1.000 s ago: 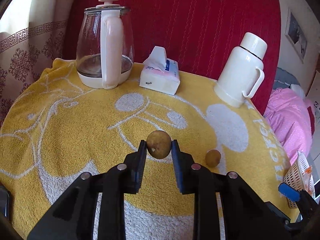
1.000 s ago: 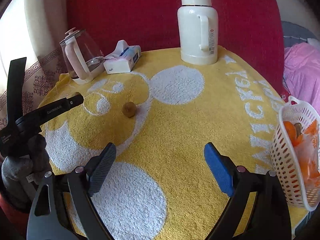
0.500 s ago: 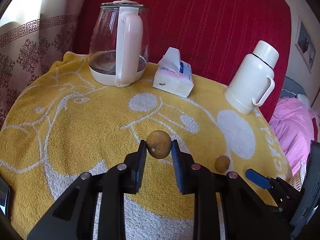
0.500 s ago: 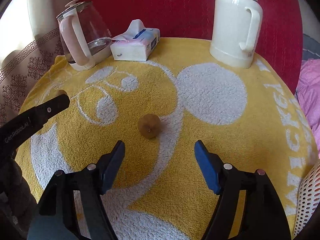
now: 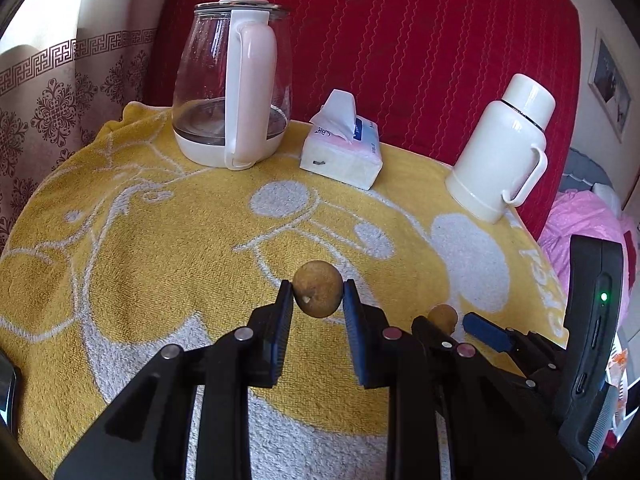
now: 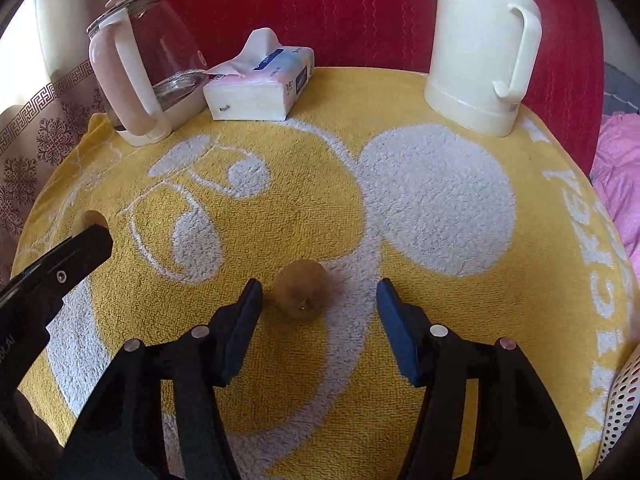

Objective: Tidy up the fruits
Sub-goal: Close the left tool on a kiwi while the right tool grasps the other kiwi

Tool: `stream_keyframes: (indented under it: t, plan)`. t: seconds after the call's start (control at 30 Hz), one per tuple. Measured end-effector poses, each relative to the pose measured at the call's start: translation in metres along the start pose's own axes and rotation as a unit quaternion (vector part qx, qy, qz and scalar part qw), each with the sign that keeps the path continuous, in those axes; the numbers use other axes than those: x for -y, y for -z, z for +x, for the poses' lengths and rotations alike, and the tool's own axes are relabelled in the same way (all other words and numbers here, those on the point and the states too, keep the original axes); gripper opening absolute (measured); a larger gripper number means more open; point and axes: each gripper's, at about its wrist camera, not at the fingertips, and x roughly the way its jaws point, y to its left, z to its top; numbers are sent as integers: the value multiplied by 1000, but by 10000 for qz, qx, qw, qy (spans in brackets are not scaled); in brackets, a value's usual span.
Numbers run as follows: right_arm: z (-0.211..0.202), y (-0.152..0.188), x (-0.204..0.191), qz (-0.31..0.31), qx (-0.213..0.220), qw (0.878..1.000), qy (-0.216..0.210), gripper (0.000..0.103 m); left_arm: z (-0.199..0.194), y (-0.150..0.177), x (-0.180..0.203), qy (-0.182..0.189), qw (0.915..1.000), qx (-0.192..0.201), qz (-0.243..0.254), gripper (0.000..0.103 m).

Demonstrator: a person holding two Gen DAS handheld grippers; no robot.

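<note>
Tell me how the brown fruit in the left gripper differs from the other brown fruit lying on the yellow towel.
The held fruit is pinched between the left gripper's shut pads, lifted off the yellow towel; the loose fruit rests on the towel. The right gripper straddles the loose fruit with closing jaws, its pads not yet touching, while the held one is already gripped. Both are small, round, brownish fruits with a stem mark facing the camera.

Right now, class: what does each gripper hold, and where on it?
Left gripper clamps a brown fruit by its two sides. Right gripper holds nothing: its jaws are closing around a second fruit on the towel.
</note>
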Motion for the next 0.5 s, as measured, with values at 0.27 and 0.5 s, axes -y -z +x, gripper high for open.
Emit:
stream_keyframes:
  t: [0.27, 0.5]
  plan:
    - [-2, 0, 1, -47, 69, 9999, -93, 38, 3, 3, 2, -14, 10000, -24, 64, 26]
    - [-13, 10, 4, 21, 53, 9998, -215, 32, 2, 7, 9, 31, 9998, -7, 201, 26]
